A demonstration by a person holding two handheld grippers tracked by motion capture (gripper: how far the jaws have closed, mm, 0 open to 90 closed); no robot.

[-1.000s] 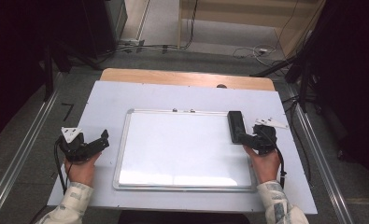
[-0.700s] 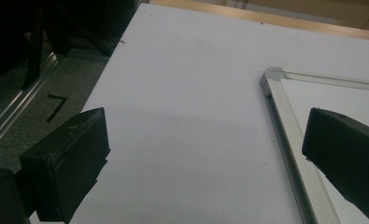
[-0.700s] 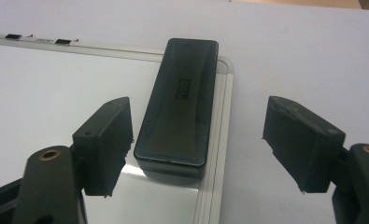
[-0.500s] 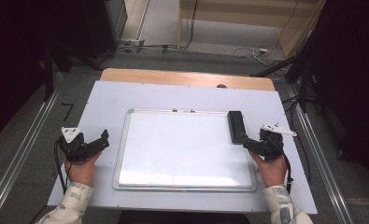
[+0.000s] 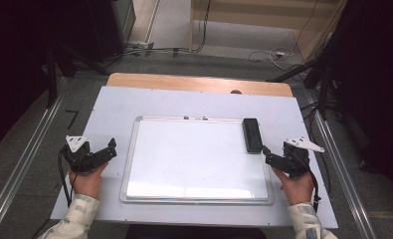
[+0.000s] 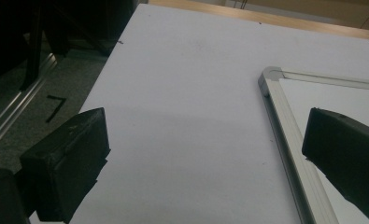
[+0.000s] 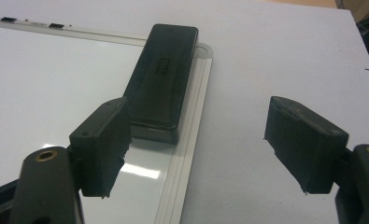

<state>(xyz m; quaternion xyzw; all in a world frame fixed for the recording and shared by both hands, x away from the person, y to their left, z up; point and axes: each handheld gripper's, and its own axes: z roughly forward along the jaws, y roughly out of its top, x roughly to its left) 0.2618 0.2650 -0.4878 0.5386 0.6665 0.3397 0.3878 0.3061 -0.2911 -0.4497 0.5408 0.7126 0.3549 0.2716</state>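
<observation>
Both tools gape wide and empty: the right tool (image 5: 267, 153), whose jaws have just been opening, could knock the eraser (image 5: 251, 135) off the whiteboard (image 5: 194, 159) at the counter's right edge; the left tool (image 5: 109, 148) waits.

we see a white table (image 5: 134, 104) with a wooden edge (image 5: 184, 82), grey floor (image 5: 30, 124), metal rails (image 5: 15, 172) and cables (image 5: 263, 52) behind.

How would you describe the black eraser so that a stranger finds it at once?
Find the white table, then the silver-framed whiteboard lying flat on it. The eraser rests on the board's far right corner, along the right frame edge. It is the one black oblong block on the board, just ahead of the right gripper.
</observation>
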